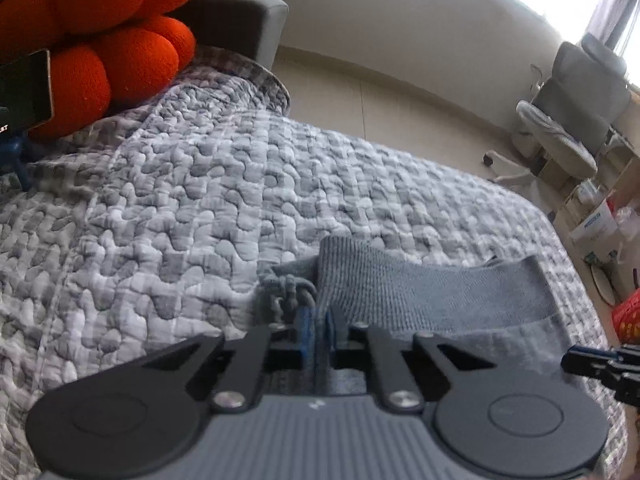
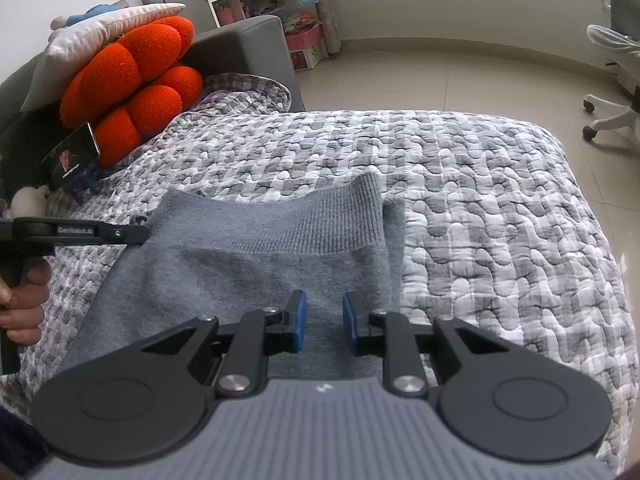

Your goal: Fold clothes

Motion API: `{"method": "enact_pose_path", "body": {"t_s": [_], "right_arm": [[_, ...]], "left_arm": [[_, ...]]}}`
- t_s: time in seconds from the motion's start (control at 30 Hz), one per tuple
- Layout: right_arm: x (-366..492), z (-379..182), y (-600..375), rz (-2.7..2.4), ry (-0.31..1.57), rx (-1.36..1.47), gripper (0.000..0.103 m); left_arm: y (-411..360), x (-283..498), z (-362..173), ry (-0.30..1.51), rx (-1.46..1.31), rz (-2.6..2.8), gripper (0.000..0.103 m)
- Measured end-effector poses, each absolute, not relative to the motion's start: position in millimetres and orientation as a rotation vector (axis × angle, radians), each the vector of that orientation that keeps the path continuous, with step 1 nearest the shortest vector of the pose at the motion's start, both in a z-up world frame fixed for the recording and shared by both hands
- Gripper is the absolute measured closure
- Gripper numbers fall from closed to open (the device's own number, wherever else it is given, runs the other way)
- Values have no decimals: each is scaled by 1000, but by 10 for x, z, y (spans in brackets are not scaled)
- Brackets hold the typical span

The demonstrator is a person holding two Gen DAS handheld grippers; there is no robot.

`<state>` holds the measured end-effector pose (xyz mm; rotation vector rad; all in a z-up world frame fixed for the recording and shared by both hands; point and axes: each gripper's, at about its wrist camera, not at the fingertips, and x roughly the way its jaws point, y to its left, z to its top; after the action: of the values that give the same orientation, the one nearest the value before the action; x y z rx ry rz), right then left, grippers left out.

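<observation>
**Grey garment on the quilt, left claw pinching its corner**

We see a grey knit garment (image 2: 256, 256) lying on the grey-and-white checked quilt (image 2: 480, 200), its ribbed band (image 2: 304, 224) running across the far end and one edge folded over along the right side. Our left gripper (image 1: 318, 332) has its blue pads (image 1: 306, 330) drawn almost together on a bunched corner of the garment, beside the knotted drawstring (image 1: 286, 292); the cloth sits pinched between them. In the right wrist view the same gripper reaches in from the left edge, its tip touching the garment's near-left corner, with our left hand (image 2: 22, 300) around its handle.

Our right gripper (image 2: 324, 322) hovers above the plain part of the garment below the ribbed band, jaws parted with a clear gap, nothing between them; grey fabric shows through the gap.

Beyond the quilt, an orange lobed cushion (image 2: 132, 80) leans against a grey sofa arm (image 2: 248, 48), with a phone (image 2: 72, 152) propped on a small blue stand just in front of it. An office chair (image 1: 572, 120) stands on the tiled floor (image 2: 440, 76).
</observation>
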<state>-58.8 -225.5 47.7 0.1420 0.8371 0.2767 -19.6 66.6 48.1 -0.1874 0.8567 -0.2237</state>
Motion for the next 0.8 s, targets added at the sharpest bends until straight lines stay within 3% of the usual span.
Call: {"method": "enact_pose_path", "body": {"t_s": [0.8], "right_arm": [[-607, 479, -2257, 278, 830, 139, 78]], "left_arm": [[696, -113, 411, 828, -267, -251, 95]]}}
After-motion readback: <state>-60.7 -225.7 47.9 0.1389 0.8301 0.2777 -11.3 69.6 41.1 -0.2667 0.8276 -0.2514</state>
